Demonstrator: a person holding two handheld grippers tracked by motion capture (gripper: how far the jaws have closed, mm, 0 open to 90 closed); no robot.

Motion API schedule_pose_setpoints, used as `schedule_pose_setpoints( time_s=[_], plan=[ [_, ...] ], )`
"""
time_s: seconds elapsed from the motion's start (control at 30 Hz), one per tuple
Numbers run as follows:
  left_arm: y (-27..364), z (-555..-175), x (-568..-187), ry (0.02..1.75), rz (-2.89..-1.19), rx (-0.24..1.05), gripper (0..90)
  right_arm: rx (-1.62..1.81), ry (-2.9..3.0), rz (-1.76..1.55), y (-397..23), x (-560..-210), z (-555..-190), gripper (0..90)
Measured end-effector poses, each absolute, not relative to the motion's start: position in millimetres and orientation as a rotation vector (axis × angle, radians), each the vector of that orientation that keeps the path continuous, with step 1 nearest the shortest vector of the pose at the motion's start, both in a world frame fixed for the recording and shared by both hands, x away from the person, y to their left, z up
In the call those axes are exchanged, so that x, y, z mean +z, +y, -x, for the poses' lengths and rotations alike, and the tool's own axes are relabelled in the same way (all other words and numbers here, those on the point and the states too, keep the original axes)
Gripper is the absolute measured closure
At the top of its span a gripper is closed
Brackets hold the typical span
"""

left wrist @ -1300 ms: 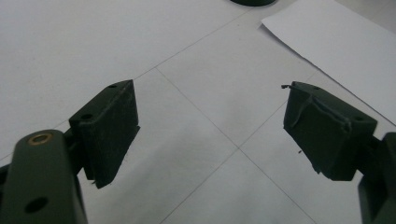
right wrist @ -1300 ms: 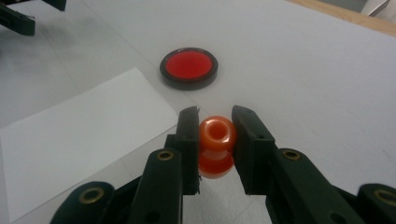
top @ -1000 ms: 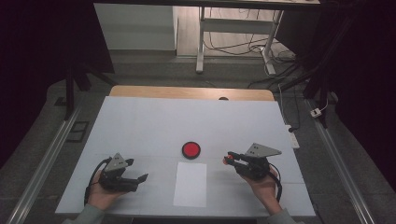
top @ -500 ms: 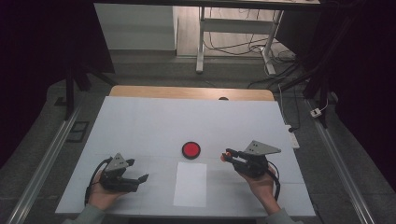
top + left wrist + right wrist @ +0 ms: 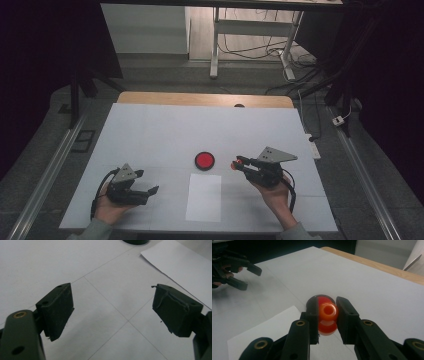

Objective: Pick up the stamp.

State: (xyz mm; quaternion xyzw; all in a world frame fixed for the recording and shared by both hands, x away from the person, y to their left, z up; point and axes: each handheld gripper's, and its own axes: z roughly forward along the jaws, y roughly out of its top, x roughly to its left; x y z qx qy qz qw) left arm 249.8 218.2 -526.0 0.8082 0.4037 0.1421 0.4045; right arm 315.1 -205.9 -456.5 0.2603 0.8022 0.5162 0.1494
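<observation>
From above, on the white table (image 5: 150, 130), little differs from a second ago: the right hand-held gripper (image 5: 234, 164) has crept slightly towards the left side of the picture, while the left hand-held gripper (image 5: 152, 190) has kept its place; the red disc (image 5: 204, 160) and the sheet of paper (image 5: 204, 197) lie where they lay before. The right hand-held gripper points towards the disc with a small orange ring (image 5: 233, 165) at its tip, just beside the disc and apart from it; the paper lies flat between the two hands, nearer the person than the disc; a bare wooden strip (image 5: 200, 99) edges the far side of the table, and a desk frame (image 5: 216, 40) with loose cables stands on the floor beyond.

Along the left hand-held gripper (image 5: 113, 307), the jaws stand wide apart with nothing between them, over bare table (image 5: 37, 262) crossed by thin seams; a corner of the paper (image 5: 180, 265) lies ahead at the right, and the dark rim of the disc (image 5: 136, 241) just clips the top edge.

Along the right hand-held gripper (image 5: 327, 312), what the high view leaves small is plain: the jaws are closed tight on the orange ring (image 5: 328, 312), its hole facing the camera, held above the table; the ring and jaws hide most of the red disc (image 5: 322, 299) behind them; the paper (image 5: 274, 327) lies below at the left, and the other hand-held gripper (image 5: 249, 276) rests open, farther off at the upper left.
</observation>
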Motion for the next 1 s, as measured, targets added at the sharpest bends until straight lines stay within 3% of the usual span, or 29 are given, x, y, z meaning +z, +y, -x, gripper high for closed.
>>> schedule_pose_setpoints(
  time_s=[0.37, 1.0],
  plan=[
    [218, -249, -526, 1.021, -2.038, 0.357, 17.0, 1.519, 2.304, -0.734, -184, -447, -321, 71.9],
    [218, -248, -525, 1.006, -2.043, 0.361, 17.0, 1.544, 2.384, -0.658, -156, -459, -321, 71.9]
  ],
)
